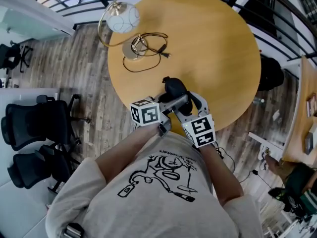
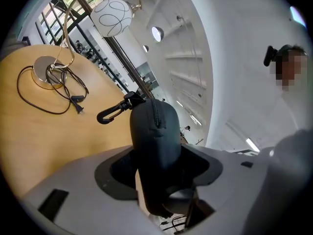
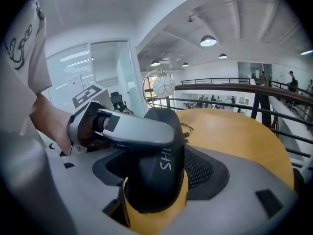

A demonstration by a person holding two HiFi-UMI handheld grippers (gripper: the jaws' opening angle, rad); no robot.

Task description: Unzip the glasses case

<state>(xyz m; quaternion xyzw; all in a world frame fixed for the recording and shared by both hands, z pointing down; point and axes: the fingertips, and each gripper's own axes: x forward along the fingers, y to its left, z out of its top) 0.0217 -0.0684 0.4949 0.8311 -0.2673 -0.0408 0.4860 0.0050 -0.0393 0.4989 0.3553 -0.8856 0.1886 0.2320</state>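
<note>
A black zipped glasses case (image 1: 174,89) is held up over the near edge of the round wooden table (image 1: 213,43). My right gripper (image 1: 192,108) is shut on the case (image 3: 156,170), with the pads against its two sides. My left gripper (image 1: 178,101) stands open and straddles the case (image 2: 155,146). One of its grey fingers (image 3: 142,129) lies across the top of the case. The zip seam runs along the case's upper edge, and a black clip (image 2: 110,112) hangs at its far end.
A lamp with a white globe (image 1: 121,18) and a round base (image 1: 133,47) stands at the table's far left, its black cord (image 1: 148,53) looped beside it. Black office chairs (image 1: 34,123) stand on the floor to the left. A railing runs behind the table.
</note>
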